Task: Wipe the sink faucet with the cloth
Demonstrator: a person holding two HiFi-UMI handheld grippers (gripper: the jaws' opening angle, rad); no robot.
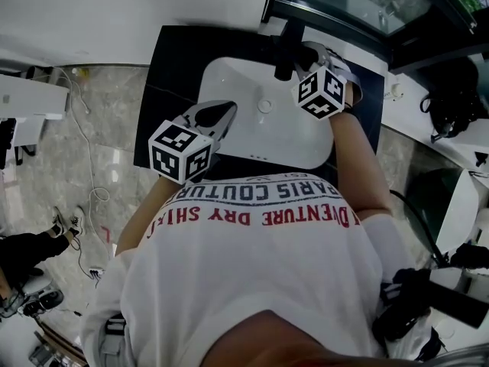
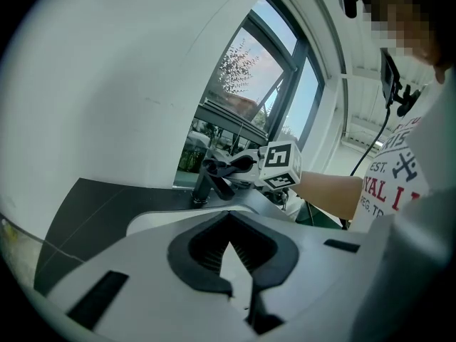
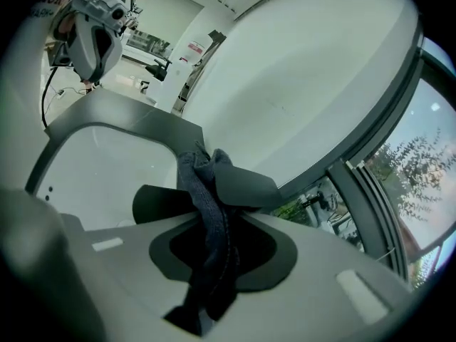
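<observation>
The right gripper's point(image 1: 317, 58) jaws clamp a dark blue cloth point(image 3: 209, 223), pressed against the black faucet point(image 1: 286, 56) at the back of the white sink point(image 1: 229, 75). The left gripper point(image 1: 218, 115), jaws together and empty, hangs over the sink's front left, above the dark counter point(image 1: 172, 67). The person's white shirt point(image 1: 252, 266) reads "PARIS COUTURE" and, in red, "DRY SHIRT".
</observation>
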